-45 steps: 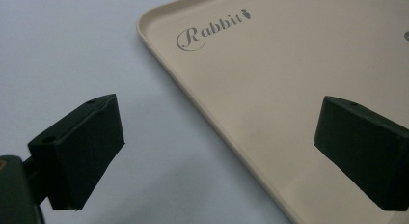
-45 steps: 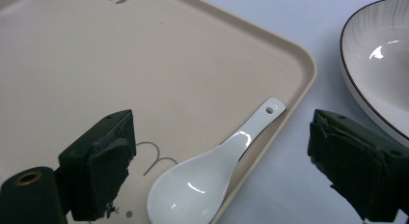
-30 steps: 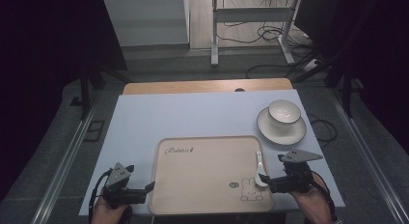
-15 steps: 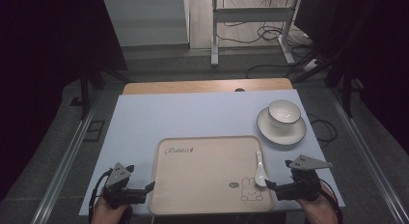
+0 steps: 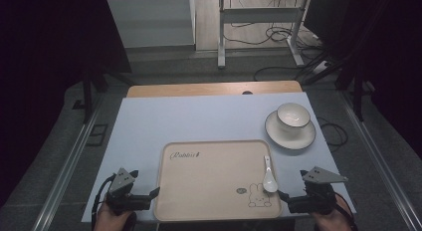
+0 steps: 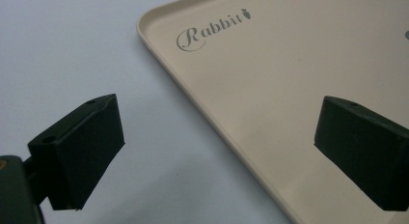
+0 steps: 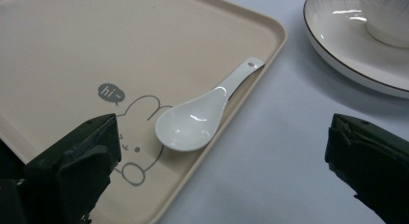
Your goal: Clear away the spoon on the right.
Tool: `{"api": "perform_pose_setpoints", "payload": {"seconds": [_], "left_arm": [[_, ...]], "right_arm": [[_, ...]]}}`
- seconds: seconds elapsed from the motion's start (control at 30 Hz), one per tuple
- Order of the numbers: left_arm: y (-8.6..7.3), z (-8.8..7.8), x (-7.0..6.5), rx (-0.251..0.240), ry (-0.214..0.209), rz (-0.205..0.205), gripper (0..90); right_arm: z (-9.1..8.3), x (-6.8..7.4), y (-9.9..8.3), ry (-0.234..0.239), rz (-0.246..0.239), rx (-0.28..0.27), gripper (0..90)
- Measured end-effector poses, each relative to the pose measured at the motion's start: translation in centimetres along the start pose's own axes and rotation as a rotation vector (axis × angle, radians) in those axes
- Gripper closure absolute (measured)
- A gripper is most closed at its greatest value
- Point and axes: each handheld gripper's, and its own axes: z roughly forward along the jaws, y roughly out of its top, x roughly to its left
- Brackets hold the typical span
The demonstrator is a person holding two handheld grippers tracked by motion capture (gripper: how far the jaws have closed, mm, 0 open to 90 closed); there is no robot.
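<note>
A beige tray (image 5: 214, 176) printed with "Rabbit" and a bunny lies at the table's near middle. On its right side, handle against the rim, rests a white ceramic spoon (image 5: 269, 177). My right gripper (image 5: 284, 200) is open at the tray's near right corner; in the right gripper view its jaws straddle the tray (image 7: 96, 40) rim, with the spoon (image 7: 193, 120) just ahead and untouched. My left gripper (image 5: 151, 197) is open at the near left corner. In the left gripper view the left gripper (image 6: 219, 147) spans the tray (image 6: 289, 74) edge, empty.
A white bowl (image 5: 292, 116) sits on a saucer (image 5: 278, 139) at the right, beyond the tray; both the saucer (image 7: 337, 50) and the bowl (image 7: 390, 16) also appear in the right gripper view. A pale mat (image 5: 199, 116) covers the table, with a wooden strip (image 5: 214, 89) along its far edge.
My right gripper has drawn back from the spoon toward the near right edge of the table. The spoon stays where it lay. The left gripper has barely moved.
</note>
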Motion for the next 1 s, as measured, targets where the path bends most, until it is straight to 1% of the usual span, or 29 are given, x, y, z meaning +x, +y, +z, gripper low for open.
{"api": "perform_pose_setpoints", "payload": {"seconds": [0.07, 0.17, 0.27, 0.3, 0.37, 0.43, 0.57, 0.8, 0.83, 1.0], "left_arm": [[0.0, 0.0, 0.0, 0.0, 0.0, 0.0, 3.2], [0.0, 0.0, 0.0, 0.0, 0.0, 0.0, 3.2], [0.0, 0.0, 0.0, 0.0, 0.0, 0.0, 3.2], [0.0, 0.0, 0.0, 0.0, 0.0, 0.001, 3.2], [0.0, 0.0, 0.0, 0.0, 0.0, 0.0, 3.2], [0.0, 0.0, 0.0, -0.001, 0.0, -0.001, 3.2], [0.0, 0.0, 0.1, -0.005, -0.002, -0.008, 3.2], [0.0, 0.0, 0.1, -0.009, -0.002, -0.014, 3.2], [0.0, 0.0, 0.1, -0.009, -0.002, -0.014, 3.2], [0.0, 0.0, 0.1, -0.011, -0.002, -0.017, 3.2]], "right_arm": [[-0.2, 0.0, -0.2, -0.005, -0.006, -0.004, 0.0], [-0.6, 0.1, -0.6, -0.031, -0.011, -0.012, 0.0], [-0.7, 0.1, -0.8, -0.035, -0.006, -0.012, 0.0], [-0.7, 0.1, -0.9, -0.036, -0.007, -0.013, 0.0], [-0.9, 0.1, -1.3, -0.036, 0.009, -0.012, 0.0], [-1.0, 0.1, -1.4, -0.034, 0.015, -0.012, 0.0], [-1.3, 0.0, -2.2, -0.043, 0.026, -0.004, 0.0], [-1.4, -0.1, -3.0, -0.044, 0.034, 0.007, 0.0], [-1.4, -0.1, -3.3, -0.041, 0.044, 0.009, 0.0], [-1.3, -0.3, -3.8, -0.038, 0.06, 0.024, 0.0]]}}
